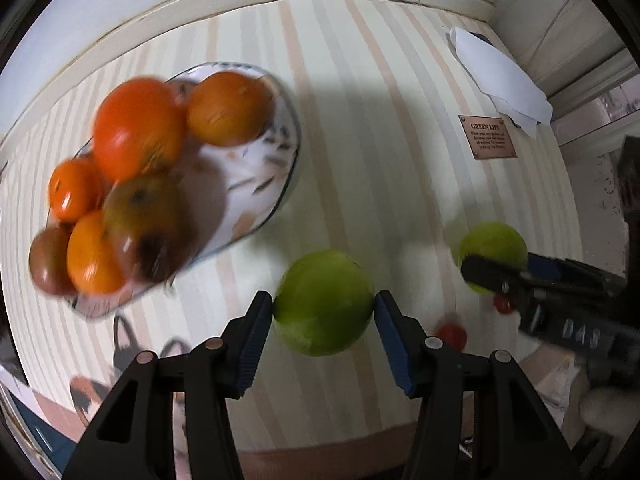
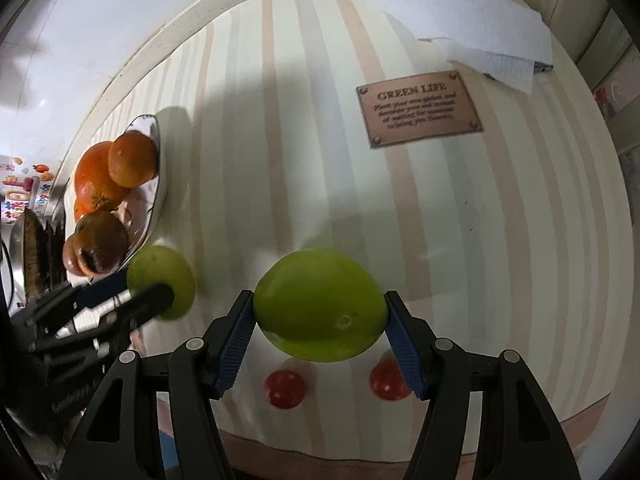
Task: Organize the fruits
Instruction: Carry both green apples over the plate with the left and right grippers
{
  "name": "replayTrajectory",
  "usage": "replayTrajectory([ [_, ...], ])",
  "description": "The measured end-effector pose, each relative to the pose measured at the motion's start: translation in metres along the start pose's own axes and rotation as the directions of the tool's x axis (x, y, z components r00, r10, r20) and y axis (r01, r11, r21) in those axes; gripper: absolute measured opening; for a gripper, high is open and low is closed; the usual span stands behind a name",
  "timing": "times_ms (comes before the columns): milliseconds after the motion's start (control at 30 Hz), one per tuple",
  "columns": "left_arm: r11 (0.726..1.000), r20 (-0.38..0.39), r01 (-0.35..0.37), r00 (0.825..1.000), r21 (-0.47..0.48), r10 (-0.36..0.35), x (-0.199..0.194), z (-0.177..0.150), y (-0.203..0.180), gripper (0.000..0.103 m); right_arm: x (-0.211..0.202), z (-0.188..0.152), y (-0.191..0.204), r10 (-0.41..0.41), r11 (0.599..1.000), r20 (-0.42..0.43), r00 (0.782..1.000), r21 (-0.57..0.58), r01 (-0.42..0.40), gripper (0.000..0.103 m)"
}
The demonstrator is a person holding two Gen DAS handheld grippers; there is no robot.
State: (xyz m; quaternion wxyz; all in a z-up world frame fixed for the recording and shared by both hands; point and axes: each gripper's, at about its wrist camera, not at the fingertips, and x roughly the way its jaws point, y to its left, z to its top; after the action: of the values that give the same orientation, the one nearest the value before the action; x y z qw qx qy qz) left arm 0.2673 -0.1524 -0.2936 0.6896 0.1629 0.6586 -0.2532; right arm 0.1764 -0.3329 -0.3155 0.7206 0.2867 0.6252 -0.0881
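Two green fruits are in play, one in each gripper. The left gripper (image 1: 324,312) points straight down and has a green fruit (image 1: 323,302) between its blue pads (image 1: 251,344), which touch it on both sides; it hangs over the striped cloth (image 1: 360,140), near the plate's near right edge. The right gripper (image 2: 320,316) clamps the other green fruit (image 2: 320,304), pads (image 2: 234,340) pressed on its left and right flanks, also above the cloth. In the left view that second fruit (image 1: 494,248) shows to the right, partly behind a black finger of the right gripper (image 1: 490,270); in the right view the first fruit (image 2: 162,276) shows to the left, beside the plate.

The plate (image 1: 276,168), white with a dark rim and painted marks, sits on the left and holds a heap of orange fruits (image 1: 140,128), some brownish.

Two small red fruits (image 2: 285,389) lie on the cloth at the near edge, just beneath the right gripper.

Farther off on the right is a brown plaque (image 2: 420,109) lettered GREEN LIFE, and beyond it a white folded paper (image 2: 472,28).
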Motion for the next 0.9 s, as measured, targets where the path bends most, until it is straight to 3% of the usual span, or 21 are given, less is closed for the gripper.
replayTrajectory([
  [200, 0.997, 0.052, 0.036, 0.998, -0.069, -0.032, -0.032, -0.016, 0.021, 0.050, -0.008, -0.003, 0.016, 0.039, 0.999, -0.002, 0.999, -0.032, -0.039, 0.066],
  [500, 0.966, 0.193, 0.107, 0.979, -0.237, -0.061, -0.103, -0.002, 0.096, 0.050, -0.038, 0.029, 0.101, 0.138, 0.973, 0.040, 0.990, -0.192, -0.128, 0.066],
  [667, 0.937, 0.184, 0.087, 0.983, -0.337, -0.025, -0.102, 0.017, 0.151, 0.050, -0.039, 0.048, 0.161, 0.184, 0.939, 0.040, 0.982, -0.303, -0.164, 0.066],
  [900, 0.897, 0.104, 0.083, 0.994, -0.433, -0.042, -0.073, 0.052, 0.214, 0.050, -0.006, 0.057, 0.235, 0.198, 0.897, 0.010, 0.980, -0.404, -0.177, 0.066],
])
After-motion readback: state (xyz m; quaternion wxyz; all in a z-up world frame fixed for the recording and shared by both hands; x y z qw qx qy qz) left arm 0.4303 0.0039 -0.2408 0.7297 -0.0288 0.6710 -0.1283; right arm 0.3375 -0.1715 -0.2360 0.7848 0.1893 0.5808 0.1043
